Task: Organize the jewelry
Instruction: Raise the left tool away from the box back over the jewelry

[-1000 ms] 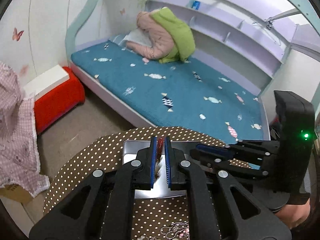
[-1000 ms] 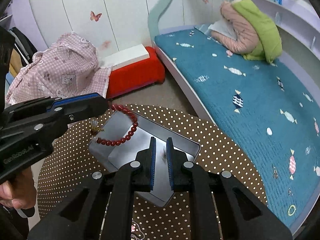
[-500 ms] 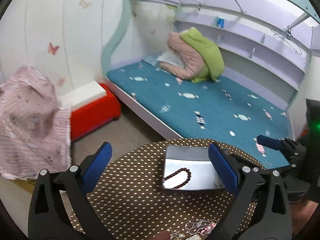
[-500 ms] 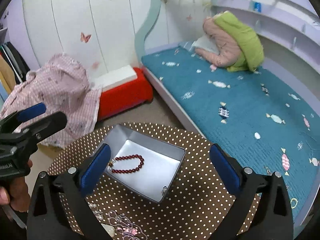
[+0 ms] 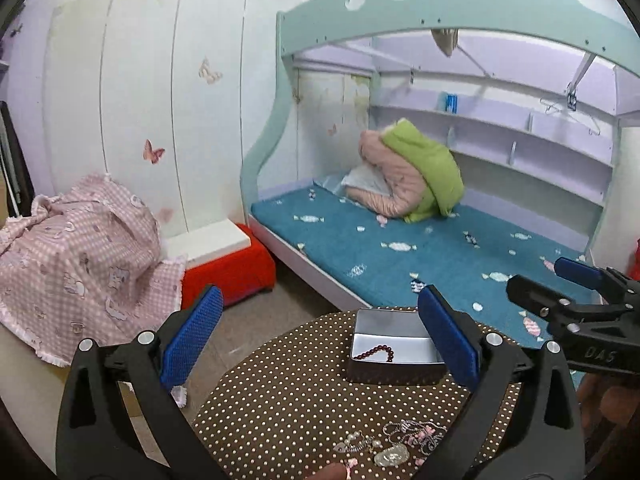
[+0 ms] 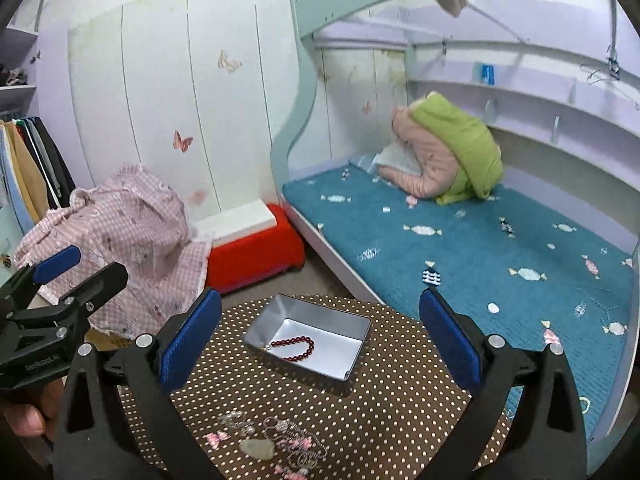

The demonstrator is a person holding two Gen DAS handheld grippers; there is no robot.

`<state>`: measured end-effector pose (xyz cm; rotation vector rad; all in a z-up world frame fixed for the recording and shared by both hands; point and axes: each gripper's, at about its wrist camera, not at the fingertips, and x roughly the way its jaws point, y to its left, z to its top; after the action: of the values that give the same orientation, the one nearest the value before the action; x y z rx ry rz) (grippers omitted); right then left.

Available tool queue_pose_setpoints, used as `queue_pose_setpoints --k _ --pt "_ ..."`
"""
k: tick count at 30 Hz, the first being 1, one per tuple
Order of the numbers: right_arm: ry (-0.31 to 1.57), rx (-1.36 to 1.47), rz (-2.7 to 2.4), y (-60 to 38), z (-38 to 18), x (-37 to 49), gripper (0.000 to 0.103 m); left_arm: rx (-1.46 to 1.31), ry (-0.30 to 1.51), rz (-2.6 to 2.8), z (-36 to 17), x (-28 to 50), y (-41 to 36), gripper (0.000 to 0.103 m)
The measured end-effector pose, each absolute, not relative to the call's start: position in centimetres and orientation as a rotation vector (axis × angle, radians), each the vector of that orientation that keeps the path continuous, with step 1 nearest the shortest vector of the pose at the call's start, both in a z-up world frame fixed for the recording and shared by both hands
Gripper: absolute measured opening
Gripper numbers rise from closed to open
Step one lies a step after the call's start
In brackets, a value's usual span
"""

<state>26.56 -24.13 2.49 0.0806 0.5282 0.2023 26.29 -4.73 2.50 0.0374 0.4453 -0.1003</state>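
Note:
A silver metal tray (image 5: 392, 368) (image 6: 360, 322) stands at the far side of the round brown polka-dot table (image 5: 280, 396) (image 6: 400, 400). A dark red bead bracelet (image 5: 376, 352) (image 6: 294, 348) lies inside it. A pile of loose jewelry (image 5: 392, 444) (image 6: 272, 440) with pink and pearl pieces lies at the table's near edge. My left gripper (image 5: 320, 344) is open and empty, raised above the table; it also shows at the left of the right wrist view (image 6: 60, 276). My right gripper (image 6: 320, 340) is open and empty; it also shows at the right of the left wrist view (image 5: 560, 288).
A bed with a teal mattress (image 5: 420, 248) (image 6: 480, 240) runs behind the table, with a pink and green bundle (image 5: 408, 176) on it. A red stool (image 5: 228, 272) and a pink checked cloth (image 5: 72, 248) stand to the left on the floor.
Both grippers opened from shut, and the left one released the red bracelet into the tray. Both have pulled back and up from the tray, so the jewelry pile now shows.

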Motion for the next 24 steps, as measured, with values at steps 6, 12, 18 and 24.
queue_pose_setpoints --k 6,12,18,24 --pt "0.45 0.089 0.178 -24.7 4.1 21.3 0.095 0.025 0.392 -0.095 3.5 21.8 -3.7 0.098" --pt "0.42 0.084 0.131 -25.0 3.4 17.5 0.095 0.026 0.356 -0.079 3.3 18.2 -3.8 0.098" --pt "0.398 0.059 0.088 -24.7 2.5 14.8 0.095 0.009 0.364 -0.063 2.6 15.6 -3.6 0.098" --pt "0.416 0.049 0.1 -23.8 1.1 13.6 0.095 -0.004 0.391 -0.048 1.3 14.1 -2.9 0.098"
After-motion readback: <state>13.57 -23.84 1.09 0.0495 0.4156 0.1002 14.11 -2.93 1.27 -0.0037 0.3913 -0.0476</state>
